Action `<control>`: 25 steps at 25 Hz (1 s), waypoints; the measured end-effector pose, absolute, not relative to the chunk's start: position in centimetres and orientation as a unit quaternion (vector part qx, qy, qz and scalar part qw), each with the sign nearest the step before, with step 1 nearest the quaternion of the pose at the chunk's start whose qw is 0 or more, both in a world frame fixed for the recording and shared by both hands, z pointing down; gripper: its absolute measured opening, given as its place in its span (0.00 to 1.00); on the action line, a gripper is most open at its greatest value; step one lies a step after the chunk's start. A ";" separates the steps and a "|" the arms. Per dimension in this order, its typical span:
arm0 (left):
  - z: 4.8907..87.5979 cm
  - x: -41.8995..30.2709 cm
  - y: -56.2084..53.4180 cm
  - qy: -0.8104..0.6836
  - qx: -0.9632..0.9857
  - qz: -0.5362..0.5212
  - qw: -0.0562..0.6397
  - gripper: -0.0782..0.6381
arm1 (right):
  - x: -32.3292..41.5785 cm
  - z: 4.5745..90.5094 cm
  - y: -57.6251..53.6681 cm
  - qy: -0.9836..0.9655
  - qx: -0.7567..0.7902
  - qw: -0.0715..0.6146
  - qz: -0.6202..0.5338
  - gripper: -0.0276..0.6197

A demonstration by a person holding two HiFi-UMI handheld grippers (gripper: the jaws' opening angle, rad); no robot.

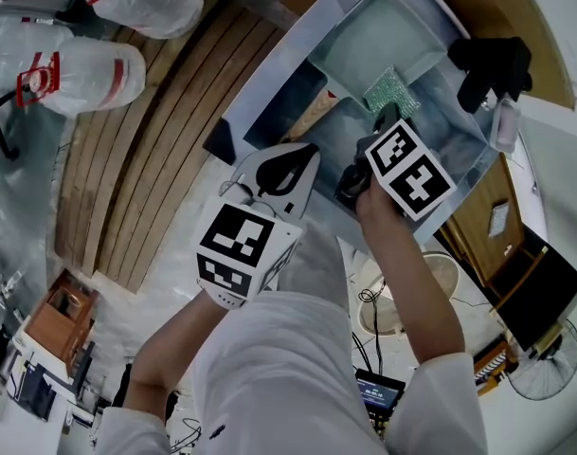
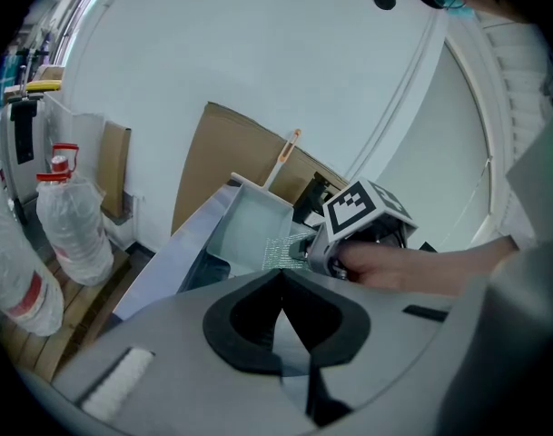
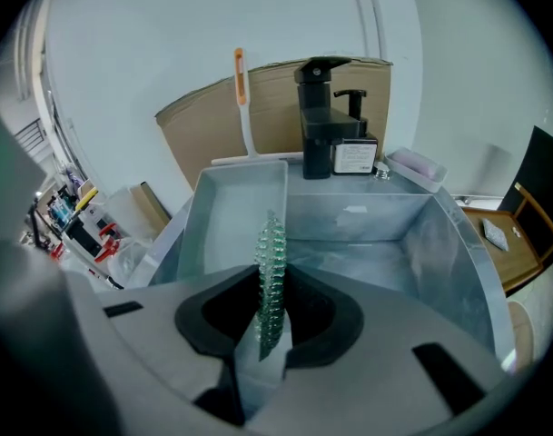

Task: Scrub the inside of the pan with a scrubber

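A metal sink (image 1: 269,74) fills the upper middle of the head view, and both grippers are held over its near edge. The right gripper (image 1: 387,117) reaches furthest in. Its fingers are clamped on a green mesh scrubber (image 1: 392,90), which the right gripper view shows edge-on, standing upright between the two dark pads and rising above them. Just beyond the scrubber, against the sink's far left corner, sits a pale rectangular container with straight walls (image 3: 226,216), which appears to be the pan, though its shape is hard to read from here. The scrubber hangs over the pan's near right corner, and no view settles whether it touches the metal. The left gripper (image 1: 307,154) hovers just beside the right one, nearer the sink's left rim. Its fingers are pressed together at their tips with nothing between them, and its view looks across to the person's hand (image 2: 385,266) wrapped round the right gripper's body. At the sink's far edge stands a black tap (image 3: 317,116) with a small labelled box at its foot. An orange-handled brush (image 3: 241,98) leans upright to its left, against a sheet of brown cardboard (image 3: 212,125) propped on the white wall. Well apart from the sink, at the head view's upper left, white plastic bags (image 1: 80,74) with red ties lie beside wooden planks (image 1: 165,140).
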State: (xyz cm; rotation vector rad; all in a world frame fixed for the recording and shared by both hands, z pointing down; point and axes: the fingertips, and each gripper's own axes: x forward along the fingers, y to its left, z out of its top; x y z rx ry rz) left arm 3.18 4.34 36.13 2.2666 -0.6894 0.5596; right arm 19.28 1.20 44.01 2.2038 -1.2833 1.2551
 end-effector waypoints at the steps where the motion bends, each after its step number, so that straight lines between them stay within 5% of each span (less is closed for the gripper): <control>1: 36.2 3.2 4.3 -0.266 0.873 0.216 0.346 0.12 | 19.4 44.0 1.2 -0.443 0.768 0.147 0.438 0.15; 25: 35.3 3.8 2.7 -0.270 0.875 0.205 0.346 0.12 | 23.7 39.7 -2.1 -0.422 0.809 0.132 0.389 0.15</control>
